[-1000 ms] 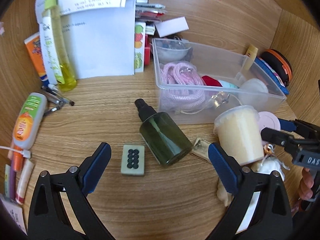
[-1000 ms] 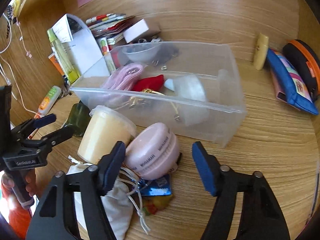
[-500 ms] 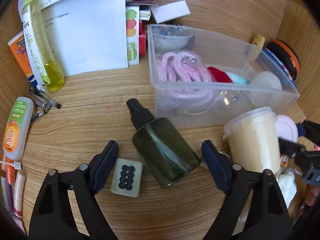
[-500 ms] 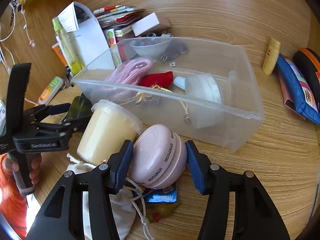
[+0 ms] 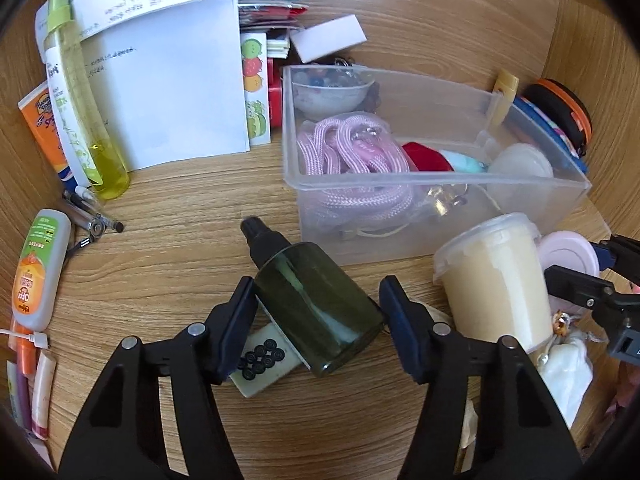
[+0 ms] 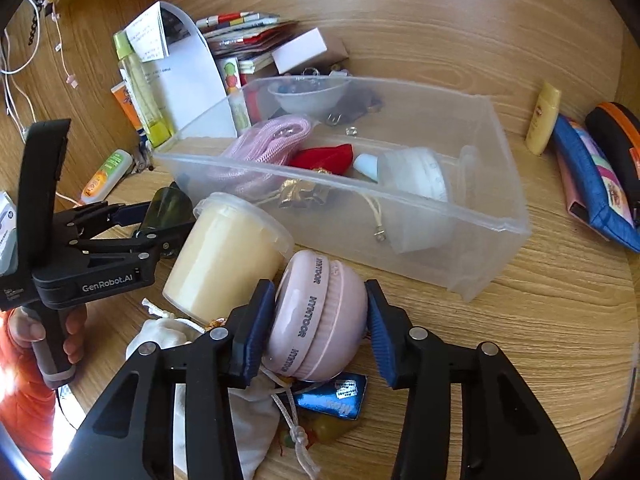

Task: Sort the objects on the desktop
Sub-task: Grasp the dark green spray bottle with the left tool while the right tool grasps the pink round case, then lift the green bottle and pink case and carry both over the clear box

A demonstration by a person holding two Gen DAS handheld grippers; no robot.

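I have the left tongs (image 5: 318,316) closing around the dark green spray bottle (image 5: 316,304), which lies on the bench (image 5: 180,248) just in front of the clear bin (image 5: 440,188); the pads flank it, the right one not yet pressing. My right tongs (image 6: 320,328) are closing on the pink round case (image 6: 316,316), also in front of the bin beside the cream tub (image 6: 224,252); both pads look to be touching it.
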